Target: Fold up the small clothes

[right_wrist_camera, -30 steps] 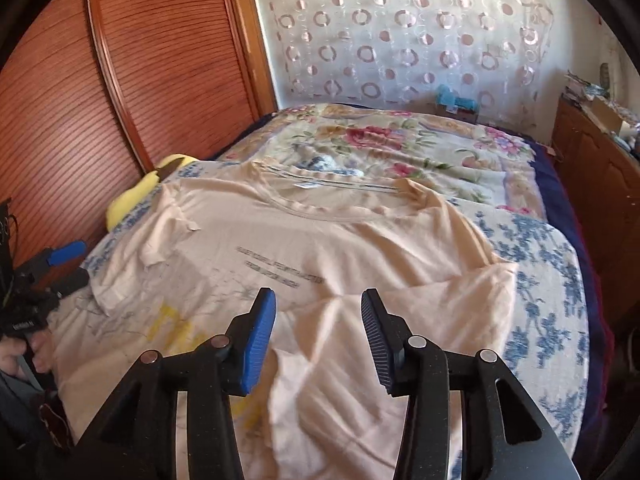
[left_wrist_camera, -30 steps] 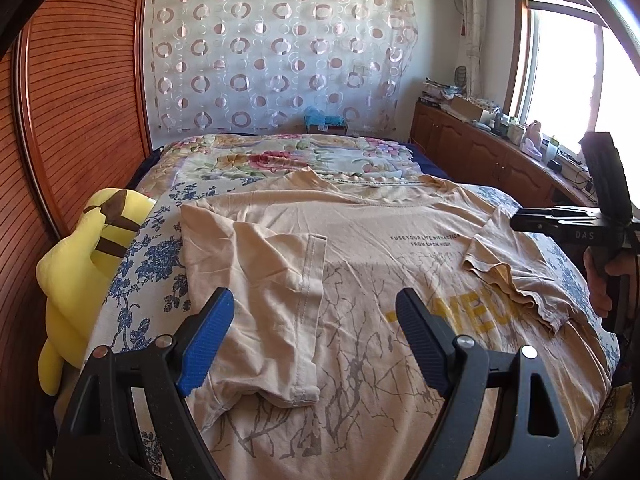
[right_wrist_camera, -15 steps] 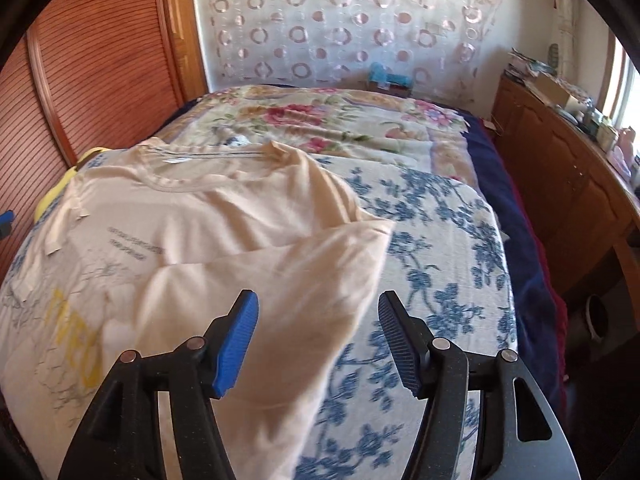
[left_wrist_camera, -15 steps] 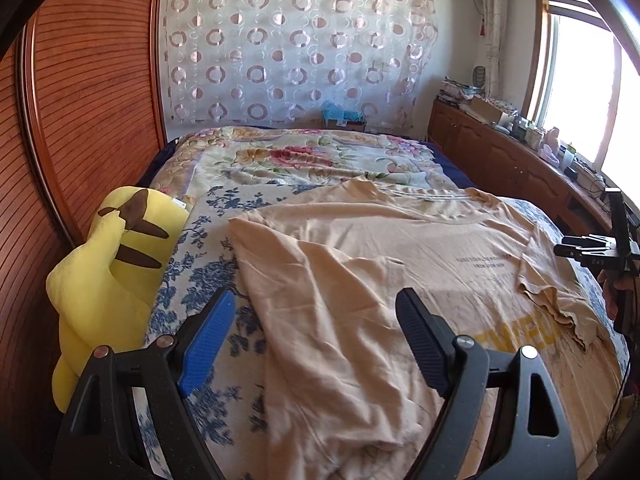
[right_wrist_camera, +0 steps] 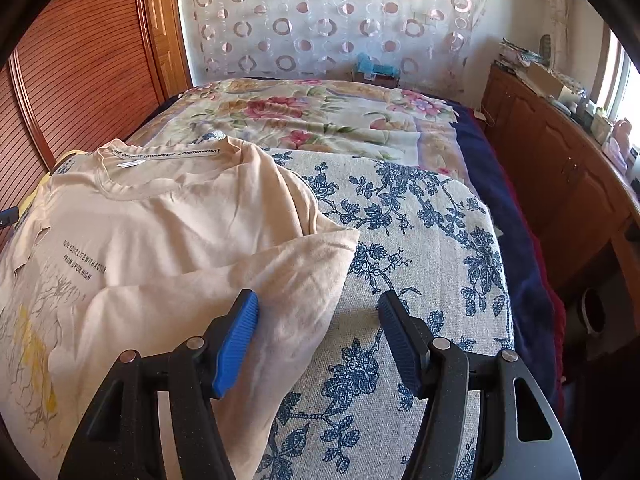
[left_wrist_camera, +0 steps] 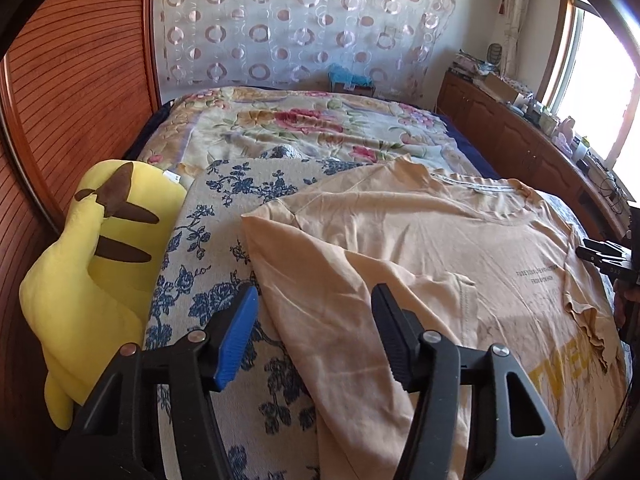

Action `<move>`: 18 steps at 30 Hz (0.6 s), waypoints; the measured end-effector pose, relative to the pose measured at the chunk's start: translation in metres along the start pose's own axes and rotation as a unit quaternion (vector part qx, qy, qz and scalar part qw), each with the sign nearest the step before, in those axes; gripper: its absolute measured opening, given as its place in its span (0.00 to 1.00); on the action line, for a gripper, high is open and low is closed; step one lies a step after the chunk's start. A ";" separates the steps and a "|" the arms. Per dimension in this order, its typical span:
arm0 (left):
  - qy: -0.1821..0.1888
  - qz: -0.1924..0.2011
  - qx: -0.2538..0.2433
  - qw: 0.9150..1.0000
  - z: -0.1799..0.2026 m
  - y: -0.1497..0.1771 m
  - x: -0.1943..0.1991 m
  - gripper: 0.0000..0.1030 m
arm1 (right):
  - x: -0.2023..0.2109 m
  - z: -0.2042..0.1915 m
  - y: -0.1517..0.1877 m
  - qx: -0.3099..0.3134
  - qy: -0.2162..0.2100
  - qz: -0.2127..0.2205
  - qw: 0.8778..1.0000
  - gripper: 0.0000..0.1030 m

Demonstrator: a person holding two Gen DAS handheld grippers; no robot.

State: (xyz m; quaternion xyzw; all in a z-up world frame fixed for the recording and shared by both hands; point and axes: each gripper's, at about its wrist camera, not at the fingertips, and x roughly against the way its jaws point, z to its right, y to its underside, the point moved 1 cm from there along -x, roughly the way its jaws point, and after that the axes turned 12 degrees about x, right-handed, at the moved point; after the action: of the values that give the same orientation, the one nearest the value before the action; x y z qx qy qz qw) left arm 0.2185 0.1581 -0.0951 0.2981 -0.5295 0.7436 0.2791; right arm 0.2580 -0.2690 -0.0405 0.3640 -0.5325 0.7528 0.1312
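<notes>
A beige T-shirt (left_wrist_camera: pixel 420 240) with dark lettering and a yellow print lies flat on the bed, both side parts folded inward. My left gripper (left_wrist_camera: pixel 314 304) hovers over the shirt's left folded edge. Its jaws are closing, with the fabric edge lying below and between them, and the pads are not pressing on it. Over the right folded edge of the T-shirt (right_wrist_camera: pixel 160 232) my right gripper (right_wrist_camera: pixel 318 308) stands open; its left pad is above the cloth and its right pad above the bedspread. The right gripper (left_wrist_camera: pixel 604 256) also shows at the far right of the left wrist view.
A blue-flowered bedspread (right_wrist_camera: pixel 420 240) lies under the shirt, with a floral quilt (left_wrist_camera: pixel 320 128) behind it. A yellow plush toy (left_wrist_camera: pixel 92 264) leans at the bed's left side against a wooden slatted wardrobe (left_wrist_camera: pixel 80 80). A wooden cabinet (right_wrist_camera: pixel 560 168) runs along the right.
My left gripper has moved left to the shirt's left edge and its jaws have narrowed. My right gripper has moved right to the shirt's right edge and its jaws have widened.
</notes>
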 end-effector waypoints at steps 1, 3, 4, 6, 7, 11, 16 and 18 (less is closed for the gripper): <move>-0.002 -0.004 -0.003 1.000 0.000 -0.002 -0.004 0.57 | 0.001 0.000 0.001 0.000 0.000 0.000 1.000 0.63; -0.012 -0.011 -0.004 1.000 -0.003 -0.005 -0.011 0.55 | 0.000 0.002 0.001 -0.001 0.000 0.000 1.000 0.65; -0.015 -0.014 -0.001 1.000 -0.005 -0.007 -0.015 0.55 | -0.001 0.003 0.001 -0.002 -0.001 -0.001 1.000 0.67; -0.018 -0.020 0.012 1.000 -0.010 -0.011 -0.021 0.55 | -0.001 0.003 0.000 -0.002 0.001 -0.003 1.000 0.68; -0.017 -0.023 0.019 0.999 -0.013 -0.012 -0.022 0.55 | -0.002 0.003 0.000 -0.002 0.001 -0.004 1.000 0.69; -0.010 -0.031 0.037 0.999 -0.020 -0.014 -0.026 0.55 | -0.001 0.004 0.000 -0.001 0.003 -0.004 1.000 0.69; -0.027 -0.021 0.018 0.999 -0.015 -0.014 -0.029 0.34 | 0.000 0.004 0.000 0.001 0.003 -0.004 1.000 0.69; -0.022 -0.024 0.019 0.999 -0.016 -0.017 -0.030 0.19 | 0.001 0.002 0.000 0.006 -0.003 -0.003 1.000 0.64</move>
State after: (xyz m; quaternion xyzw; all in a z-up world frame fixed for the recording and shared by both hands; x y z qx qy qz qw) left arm 0.2486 0.1748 -0.1113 0.3321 -0.5138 0.7402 0.2790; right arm 0.2582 -0.2712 -0.0392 0.3685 -0.5273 0.7546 0.1294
